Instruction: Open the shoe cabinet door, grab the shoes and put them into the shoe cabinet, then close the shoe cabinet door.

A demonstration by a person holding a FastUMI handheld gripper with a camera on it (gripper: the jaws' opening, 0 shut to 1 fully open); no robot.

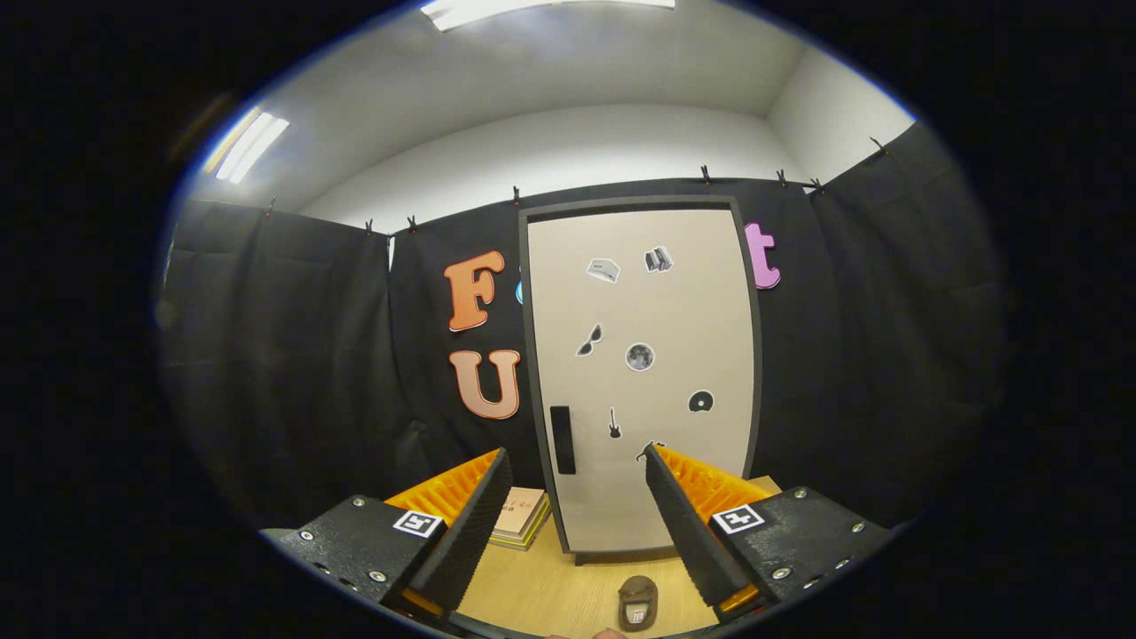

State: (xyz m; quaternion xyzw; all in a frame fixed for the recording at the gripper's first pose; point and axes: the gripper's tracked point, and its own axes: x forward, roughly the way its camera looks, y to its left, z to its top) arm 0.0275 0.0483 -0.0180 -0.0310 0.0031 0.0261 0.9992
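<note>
Between my tool's (pixel 577 461) two fingers, low and closest to the lens, sits a small brown shoe (pixel 638 603) on the wooden worktop (pixel 550 590), its opening turned toward me. I see the fingers spread wide apart, gripping nothing, with the shoe lying in the gap near their bases but touching neither. Beyond the fingertips stands the shoe cabinet (pixel 643 373), upright on the far part of the worktop against the black cloth wall (pixel 293 355). Its pale door (pixel 657 497) is closed inside a dark frame, and a dark vertical handle (pixel 563 439) sits low on the door's left edge, just ahead of my left fingertip. Several small stickers (pixel 639 357) are scattered over the door face; I cannot make out their details well. Left of the cabinet's foot, partly behind the left finger, lies a flat stack of books (pixel 522 517) on the worktop. Above the cloth I see white wall and a ceiling lamp (pixel 541 7).
</note>
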